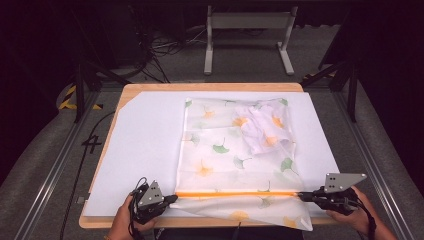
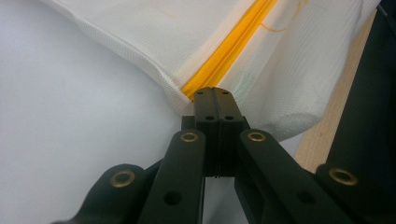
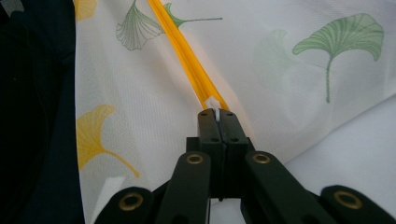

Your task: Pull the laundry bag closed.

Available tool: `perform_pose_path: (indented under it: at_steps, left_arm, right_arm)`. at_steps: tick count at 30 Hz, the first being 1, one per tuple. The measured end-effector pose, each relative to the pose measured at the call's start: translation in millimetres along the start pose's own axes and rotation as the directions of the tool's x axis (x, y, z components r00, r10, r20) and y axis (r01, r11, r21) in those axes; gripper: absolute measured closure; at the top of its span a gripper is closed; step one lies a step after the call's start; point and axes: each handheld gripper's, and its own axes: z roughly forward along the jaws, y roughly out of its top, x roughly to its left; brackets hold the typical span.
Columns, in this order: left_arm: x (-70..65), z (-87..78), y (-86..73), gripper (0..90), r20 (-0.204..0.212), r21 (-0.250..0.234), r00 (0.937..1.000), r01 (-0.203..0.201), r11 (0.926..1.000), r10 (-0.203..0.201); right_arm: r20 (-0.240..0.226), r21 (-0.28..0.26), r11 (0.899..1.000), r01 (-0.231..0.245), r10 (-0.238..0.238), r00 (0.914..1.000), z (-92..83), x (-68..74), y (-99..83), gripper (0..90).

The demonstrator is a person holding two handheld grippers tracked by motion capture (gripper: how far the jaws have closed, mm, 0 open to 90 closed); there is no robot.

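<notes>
**Both grippers clamped on the zipper ends**

Hands first, since they sit right at the bottom edge of the high view: the left hand holds the left gripper and the right hand holds the right gripper, both down at the near side of the table.

Between them runs the orange zipper of a see-through mesh bag printed with green and yellow ginkgo leaves. It looks pulled pretty much straight, parallel to the near table edge. The bag lies on a white mat covering most of the wooden top, and its near flap hangs a bit past the mat toward the table edge. Inside the bag, up at the far right corner, there's a crumpled white cloth.

In the left gripper view the jaws are pressed fully together, pinching the bag right where the zipper ends at the bag's corner. In the right gripper view, same deal: jaws squeezed together with a small white tab caught between the tips, at the end of the zipper.

Past the table you can see a grey floor with cables and a metal stand.
</notes>
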Motion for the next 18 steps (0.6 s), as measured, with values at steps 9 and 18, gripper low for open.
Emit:
perform_pose_path:
  at_steps: [9,18]
  left_arm:
    - [0.2,-0.2,-0.2,90.0,0.001,0.0,1.0,-0.003,1.0,0.003]
    - [0.9,-1.0,-1.1,90.0,0.002,-0.003,1.0,0.002,1.0,-0.002]
  right_arm:
    - [0.003,-0.014,1.0,-0.012,0.012,0.9999,-5.7,-0.1,-6.0,90.0]
    - [0.017,-0.004,1.0,-0.022,0.022,0.9996,-9.1,0.8,-13.5,90.0]
